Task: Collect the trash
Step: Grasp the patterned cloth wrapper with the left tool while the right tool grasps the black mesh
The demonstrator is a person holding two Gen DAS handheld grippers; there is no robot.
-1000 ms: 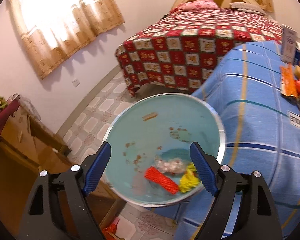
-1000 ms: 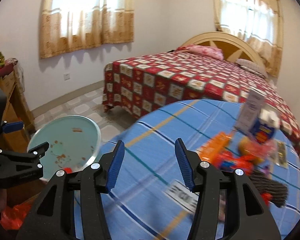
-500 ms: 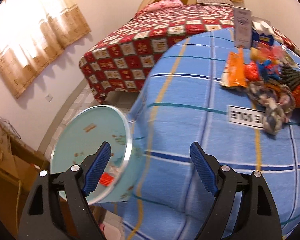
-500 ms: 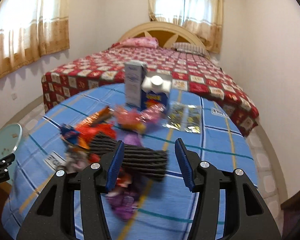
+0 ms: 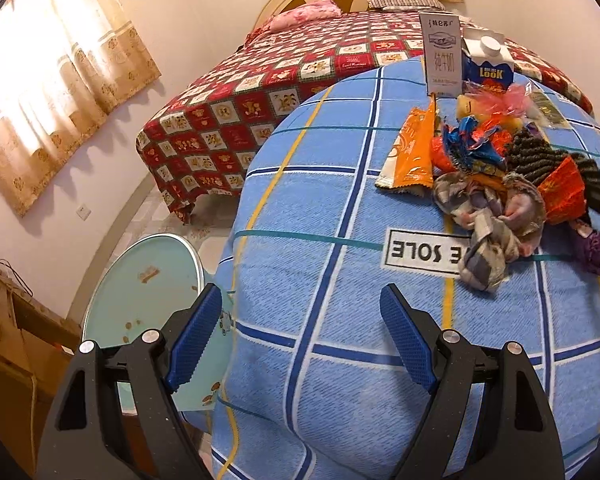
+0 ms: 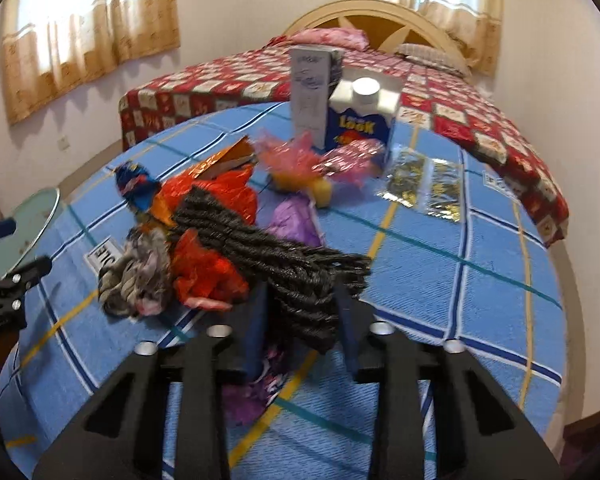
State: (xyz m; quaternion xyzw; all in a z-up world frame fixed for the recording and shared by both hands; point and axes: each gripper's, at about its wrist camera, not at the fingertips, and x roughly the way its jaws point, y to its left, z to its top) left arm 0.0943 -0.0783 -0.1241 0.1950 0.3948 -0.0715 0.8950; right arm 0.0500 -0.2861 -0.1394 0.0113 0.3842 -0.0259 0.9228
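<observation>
A heap of trash lies on the blue checked tablecloth (image 5: 340,208): an orange wrapper (image 5: 414,152), red foil (image 6: 204,264), a grey crumpled rag (image 5: 484,216), purple wrappers (image 6: 292,220) and a dark ribbed bundle (image 6: 276,248). My right gripper (image 6: 302,320) has its jaws narrowed around the near end of the dark bundle. My left gripper (image 5: 300,336) is open and empty over the table's near edge. The teal bin (image 5: 140,288) stands on the floor to the left.
Two cartons (image 6: 340,104) stand at the table's far side, with foil sachets (image 6: 424,184) to their right. A bed with a red patterned cover (image 5: 280,80) is behind the table. Cardboard boxes (image 5: 8,344) stand left of the bin.
My left gripper swung from over the bin to the table. My right gripper moved right across the table to the heap, and its jaws narrowed around the dark bundle.
</observation>
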